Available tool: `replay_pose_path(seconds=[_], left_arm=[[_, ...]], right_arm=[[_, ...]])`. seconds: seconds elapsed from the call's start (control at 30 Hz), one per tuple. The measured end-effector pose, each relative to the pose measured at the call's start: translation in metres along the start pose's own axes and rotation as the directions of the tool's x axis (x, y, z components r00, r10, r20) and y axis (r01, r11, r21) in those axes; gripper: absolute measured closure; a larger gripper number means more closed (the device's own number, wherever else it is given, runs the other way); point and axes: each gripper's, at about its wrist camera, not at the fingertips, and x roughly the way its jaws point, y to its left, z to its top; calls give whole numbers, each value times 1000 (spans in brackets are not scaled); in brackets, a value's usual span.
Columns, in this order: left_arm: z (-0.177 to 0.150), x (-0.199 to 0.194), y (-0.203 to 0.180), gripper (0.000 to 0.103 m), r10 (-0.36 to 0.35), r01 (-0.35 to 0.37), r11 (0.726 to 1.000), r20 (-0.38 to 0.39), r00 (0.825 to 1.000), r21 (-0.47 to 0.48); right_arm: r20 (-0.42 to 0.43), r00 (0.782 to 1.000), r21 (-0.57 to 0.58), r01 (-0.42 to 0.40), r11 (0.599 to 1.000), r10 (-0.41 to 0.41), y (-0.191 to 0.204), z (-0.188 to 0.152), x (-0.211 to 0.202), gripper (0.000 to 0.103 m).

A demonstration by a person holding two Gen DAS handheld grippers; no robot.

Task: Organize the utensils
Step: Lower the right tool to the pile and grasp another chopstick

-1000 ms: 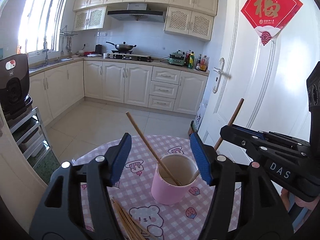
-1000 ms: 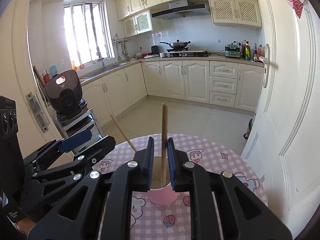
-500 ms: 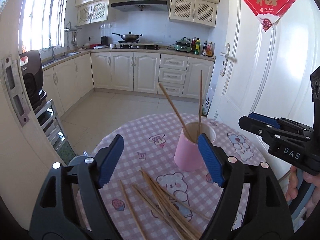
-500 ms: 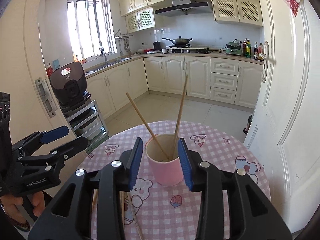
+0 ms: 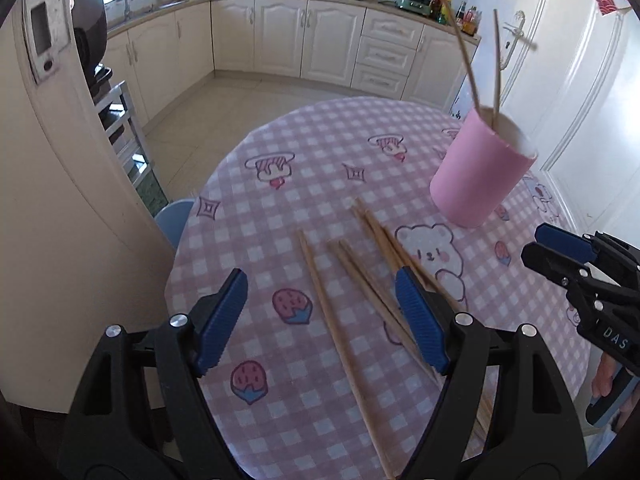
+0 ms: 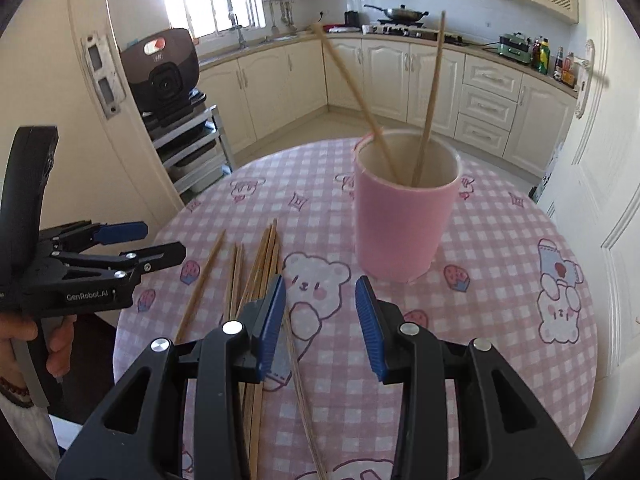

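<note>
Left gripper (image 5: 320, 320): lower centre of the left wrist view, jaws spread wide and holding nothing, poised above the loose chopsticks (image 5: 360, 280). One chopstick ran between the blue pads (image 5: 222, 320); several more passed under the right-hand pad.

Right gripper (image 6: 320, 320): lower centre of the right wrist view, jaws parted and empty. Its left pad overlapped the bundle of chopsticks; a bear print on the cloth showed through the gap.

Loose chopsticks: a fanned heap lying flat on the tablecloth (image 5: 320, 168), centre of the left view and lower left of the right view, tips pointing toward the cup.

Pink cup (image 6: 404, 220): upright, centre right of the right view and upper right of the left view, near the heap but apart from it. Two chopsticks (image 6: 430, 96) stood in it, leaning apart against the rim.

Tablecloth: pink check with bears and strawberries, covering a round table.

Surroundings: blue chair seat (image 5: 174, 216) at the table's left edge in the left view; dark appliance (image 6: 164, 72) on a metal rack (image 6: 192, 148), upper left of the right view; cream cabinets (image 5: 320, 40) and a wok (image 6: 400, 12) along the top; white door (image 6: 600, 160) at the right edge.
</note>
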Motion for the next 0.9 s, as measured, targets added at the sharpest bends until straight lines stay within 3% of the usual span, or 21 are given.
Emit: replay_pose_path(seconds=[0.17,0.33,0.43,0.67,0.9], left_arm=[[-6,28,5,39,5,-6,1000,-78,997,-9],[-8,42,9,51,8,-11,1000,-120,993,-27],[-8,48,10,54,11,-15,1000,-127,992,-25],[4,58,12,62,32,-36,999,-130,991,-23],[17,70,8,71,66,-68,998,-132,989,-8]], right_arm=[[-119,993,-58,-15,998,8,13,-14,31,70],[-190,982,-97,-11,995,-8,20,-20,53,80],[-213,977,-104,-40,994,17,22,-21,63,82],[-230,973,-146,-13,989,-21,30,-3,82,83],[-244,970,-108,-22,994,-5,28,16,101,84]])
